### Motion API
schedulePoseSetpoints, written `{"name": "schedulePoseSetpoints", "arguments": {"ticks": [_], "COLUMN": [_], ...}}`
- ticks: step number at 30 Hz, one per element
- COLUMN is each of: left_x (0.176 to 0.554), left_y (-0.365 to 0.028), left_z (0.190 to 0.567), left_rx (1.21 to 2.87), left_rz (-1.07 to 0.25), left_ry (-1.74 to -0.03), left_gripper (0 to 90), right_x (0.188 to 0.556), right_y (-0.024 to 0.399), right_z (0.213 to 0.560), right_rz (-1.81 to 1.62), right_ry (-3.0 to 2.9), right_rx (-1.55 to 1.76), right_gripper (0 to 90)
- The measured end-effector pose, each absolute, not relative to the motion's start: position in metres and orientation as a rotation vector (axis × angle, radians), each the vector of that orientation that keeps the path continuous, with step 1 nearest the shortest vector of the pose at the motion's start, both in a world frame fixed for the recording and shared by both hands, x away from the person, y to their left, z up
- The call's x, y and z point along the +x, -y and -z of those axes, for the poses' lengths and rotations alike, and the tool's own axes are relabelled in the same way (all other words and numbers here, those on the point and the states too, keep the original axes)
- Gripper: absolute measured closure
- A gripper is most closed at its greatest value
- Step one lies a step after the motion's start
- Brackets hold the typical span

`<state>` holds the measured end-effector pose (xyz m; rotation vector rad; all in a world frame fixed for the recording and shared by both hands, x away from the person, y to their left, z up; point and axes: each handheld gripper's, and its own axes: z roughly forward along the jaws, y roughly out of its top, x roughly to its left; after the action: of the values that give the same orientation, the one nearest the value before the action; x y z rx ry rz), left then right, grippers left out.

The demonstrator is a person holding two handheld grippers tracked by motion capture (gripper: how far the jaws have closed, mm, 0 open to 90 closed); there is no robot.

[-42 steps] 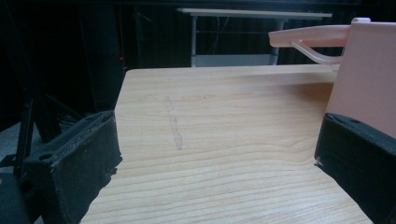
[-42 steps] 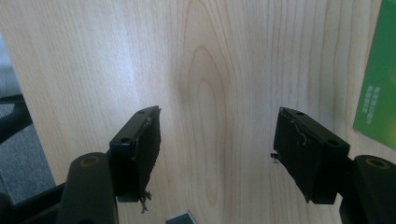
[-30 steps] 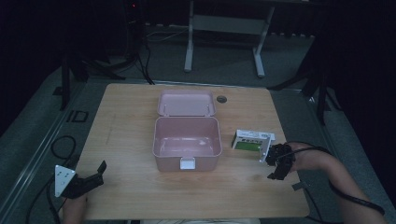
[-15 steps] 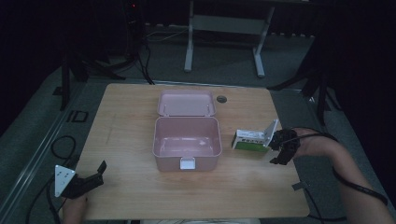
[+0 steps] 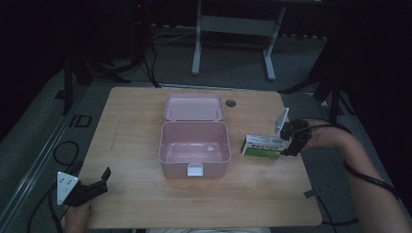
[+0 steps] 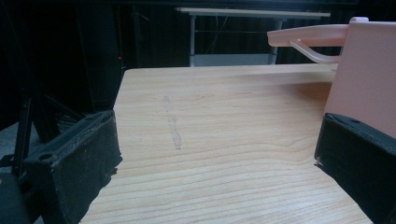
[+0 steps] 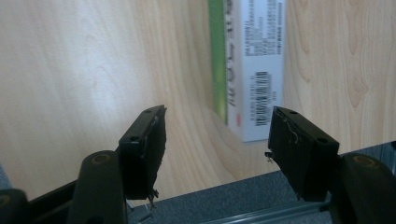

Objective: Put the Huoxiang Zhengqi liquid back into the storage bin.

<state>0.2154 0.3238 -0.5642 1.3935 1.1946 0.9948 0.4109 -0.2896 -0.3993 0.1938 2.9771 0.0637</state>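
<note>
An open pink box (image 5: 167, 145) stands mid-table, its lid (image 5: 194, 107) laid back behind it. To its right lies a green and white carton (image 5: 262, 145). My right gripper (image 5: 287, 145) hovers at the carton's right end; its jaws have just been closing a little. In the right gripper view the carton (image 7: 247, 70) reaches just between the gripper (image 7: 217, 140) jaws, which stand apart without pressing on it. At the front left corner my left gripper (image 5: 103, 182) rests open and empty. The left gripper view has the gripper (image 6: 217, 154) facing bare wood, with the box (image 6: 364, 79) at the right.
A small round grommet (image 5: 230, 103) sits in the table behind the lid. A bit of tape (image 5: 311, 194) lies near the front right edge. Cables (image 5: 63, 150) run on the floor at the left, and a desk frame (image 5: 233, 24) stands beyond the table.
My right hand has lifted and moved away from the front edge, up to the carton's right end. The carton, the box and the left gripper have stayed put.
</note>
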Motion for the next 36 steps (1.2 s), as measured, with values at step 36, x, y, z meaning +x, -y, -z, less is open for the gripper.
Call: {"name": "schedulePoseSetpoints", "arguments": {"ticks": [36], "left_x": [0.216], "left_y": [-0.324], "left_z": [0.564], "left_rx": [1.397], "left_rz": [-0.993], "left_ry": [-1.194], "left_gripper": [0.2], "right_x": [0.466], "right_y": [0.273], "right_z": [0.464], "right_rz": [0.112], "right_ry": [-3.082], "right_rx": [0.211], "right_gripper": [54.6]}}
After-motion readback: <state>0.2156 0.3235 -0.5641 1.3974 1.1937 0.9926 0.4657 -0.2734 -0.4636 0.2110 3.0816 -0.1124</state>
